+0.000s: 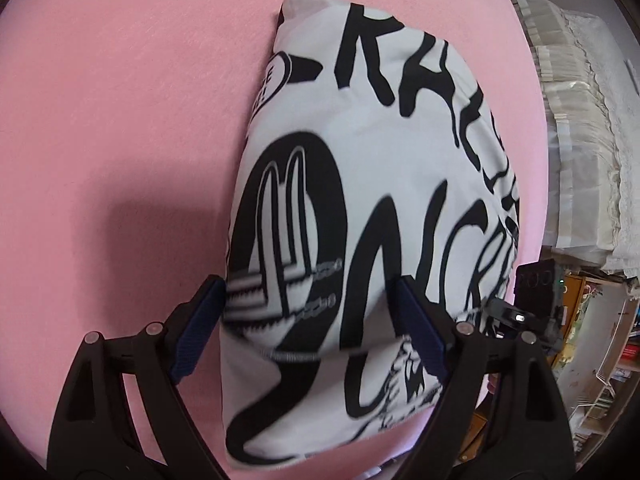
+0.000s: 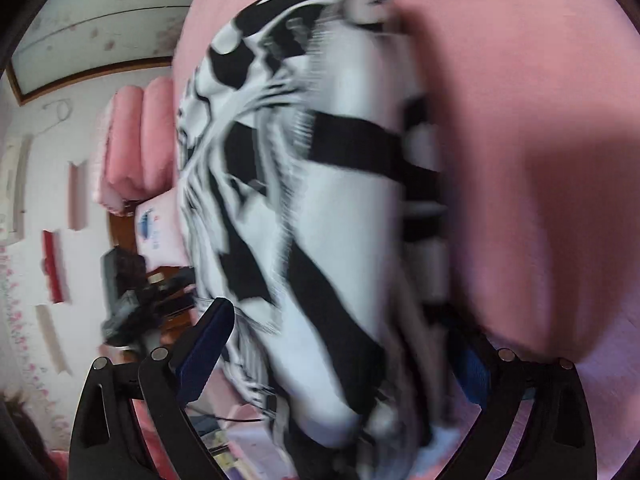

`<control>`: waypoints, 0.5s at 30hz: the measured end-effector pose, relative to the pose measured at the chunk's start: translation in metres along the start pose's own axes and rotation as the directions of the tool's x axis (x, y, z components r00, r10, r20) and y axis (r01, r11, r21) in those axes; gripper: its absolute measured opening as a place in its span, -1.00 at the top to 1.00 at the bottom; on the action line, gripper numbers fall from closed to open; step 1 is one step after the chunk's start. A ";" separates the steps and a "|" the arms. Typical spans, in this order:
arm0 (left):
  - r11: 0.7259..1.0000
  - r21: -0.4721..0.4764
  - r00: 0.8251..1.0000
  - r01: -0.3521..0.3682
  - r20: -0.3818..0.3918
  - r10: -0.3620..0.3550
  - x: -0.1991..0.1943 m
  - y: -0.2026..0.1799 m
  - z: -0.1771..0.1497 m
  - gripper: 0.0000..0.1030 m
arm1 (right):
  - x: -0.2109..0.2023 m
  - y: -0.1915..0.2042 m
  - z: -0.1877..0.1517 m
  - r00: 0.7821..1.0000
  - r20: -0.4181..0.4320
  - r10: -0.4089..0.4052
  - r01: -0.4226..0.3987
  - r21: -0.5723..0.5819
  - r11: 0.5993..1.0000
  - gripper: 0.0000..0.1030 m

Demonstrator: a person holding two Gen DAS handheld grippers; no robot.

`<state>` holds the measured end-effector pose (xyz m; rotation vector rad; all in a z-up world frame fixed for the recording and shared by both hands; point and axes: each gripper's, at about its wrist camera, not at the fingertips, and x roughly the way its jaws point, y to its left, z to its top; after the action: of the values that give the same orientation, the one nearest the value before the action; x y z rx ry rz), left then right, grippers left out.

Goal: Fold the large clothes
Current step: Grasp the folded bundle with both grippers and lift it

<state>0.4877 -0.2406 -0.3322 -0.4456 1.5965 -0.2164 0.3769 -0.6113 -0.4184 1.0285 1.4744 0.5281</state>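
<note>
A home bedroom: pink bed sheet point(image 1: 120, 120), rolled pink bedding point(image 2: 136, 144), lace curtains point(image 1: 580, 140)

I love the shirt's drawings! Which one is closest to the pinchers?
The big black oval with white arches, beside the left gripper; the little heart badge sits far up the shirt.

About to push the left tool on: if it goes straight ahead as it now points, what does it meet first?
Most likely the folded black-and-white garment, which already lies between the open fingers of the left tool. Under it is the pink bed sheet. Depth is hard to judge, so contact may be very near.
</note>
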 end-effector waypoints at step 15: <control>0.991 -0.002 0.986 0.132 0.102 -0.132 0.007 0.014 -0.002 -0.02 | -0.006 0.036 -0.029 0.993 0.094 -0.071 0.078 -0.080 0.994 0.30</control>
<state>0.4831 -0.2310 -0.3445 -0.5612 1.4704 -0.2835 0.3598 -0.5910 -0.3801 0.9169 1.3935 0.4795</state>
